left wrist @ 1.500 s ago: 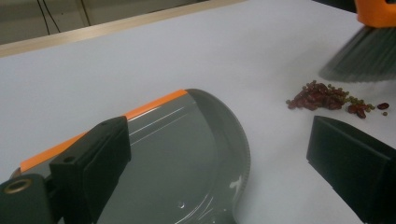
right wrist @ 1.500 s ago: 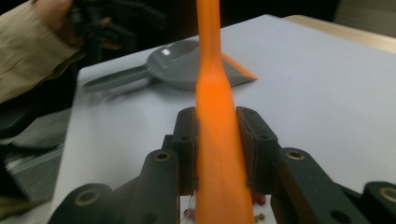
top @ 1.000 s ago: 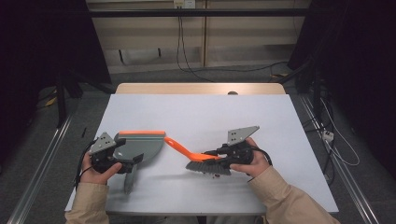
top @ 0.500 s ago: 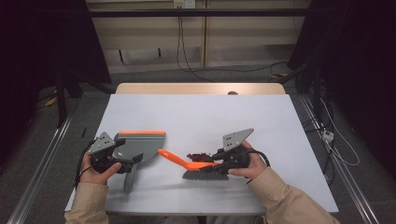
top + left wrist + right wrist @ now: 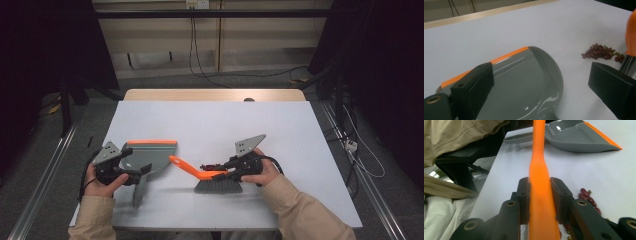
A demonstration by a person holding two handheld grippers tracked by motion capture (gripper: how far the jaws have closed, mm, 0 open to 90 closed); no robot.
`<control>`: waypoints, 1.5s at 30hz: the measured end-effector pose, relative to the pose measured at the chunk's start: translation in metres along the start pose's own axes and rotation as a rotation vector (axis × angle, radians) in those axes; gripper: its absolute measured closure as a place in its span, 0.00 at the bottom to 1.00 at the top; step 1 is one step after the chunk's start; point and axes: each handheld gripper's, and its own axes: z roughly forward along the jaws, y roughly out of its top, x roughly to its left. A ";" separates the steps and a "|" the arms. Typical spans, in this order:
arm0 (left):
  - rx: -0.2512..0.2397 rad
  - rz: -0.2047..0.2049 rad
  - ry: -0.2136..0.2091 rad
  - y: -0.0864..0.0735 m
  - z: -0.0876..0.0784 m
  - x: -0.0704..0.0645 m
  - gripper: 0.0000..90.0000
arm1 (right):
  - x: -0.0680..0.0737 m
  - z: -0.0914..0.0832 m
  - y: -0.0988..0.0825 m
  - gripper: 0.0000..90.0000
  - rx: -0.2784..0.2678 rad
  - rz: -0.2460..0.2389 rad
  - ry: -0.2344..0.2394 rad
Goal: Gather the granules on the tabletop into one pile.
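A grey dustpan [image 5: 150, 156] [image 5: 524, 82] with an orange front lip lies flat on the white table [image 5: 225, 125], its handle toward the near edge. My left gripper [image 5: 136, 167] [image 5: 541, 75] hovers at its back end, jaws wide apart and touching nothing. My right gripper [image 5: 220, 172] [image 5: 540, 182] is shut on the orange handle of a brush [image 5: 217, 186] [image 5: 537, 157]. The brush's dark bristles rest on the table and its handle tip points at the dustpan [image 5: 579, 137]. A small pile of red beans [image 5: 212, 166] [image 5: 601, 51] [image 5: 587, 195] lies right beside the brush.
A person's hands and beige sleeves [image 5: 300, 215] come in from the near edge. Bare table stretches beyond the dustpan and the brush to the wooden far edge [image 5: 215, 95]. Cables and dark stands sit on the floor around the table.
My right gripper has sunk with the brush, bringing the bristles down onto the table. The handle tip has swung away from the dustpan's lip toward the near side. My left gripper kept still.
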 end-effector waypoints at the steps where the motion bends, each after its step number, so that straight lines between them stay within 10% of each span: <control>1: 0.002 0.003 0.001 0.000 0.000 0.000 0.07 | -0.003 0.000 0.000 0.79 -0.005 -0.004 0.004; 29: 0.014 0.006 0.003 0.000 0.002 0.000 0.07 | -0.016 -0.007 0.019 0.79 -0.066 -0.015 -0.059; 45: 0.017 0.014 -0.004 0.000 0.002 -0.003 0.07 | 0.001 -0.058 0.013 0.79 -0.092 0.034 -0.459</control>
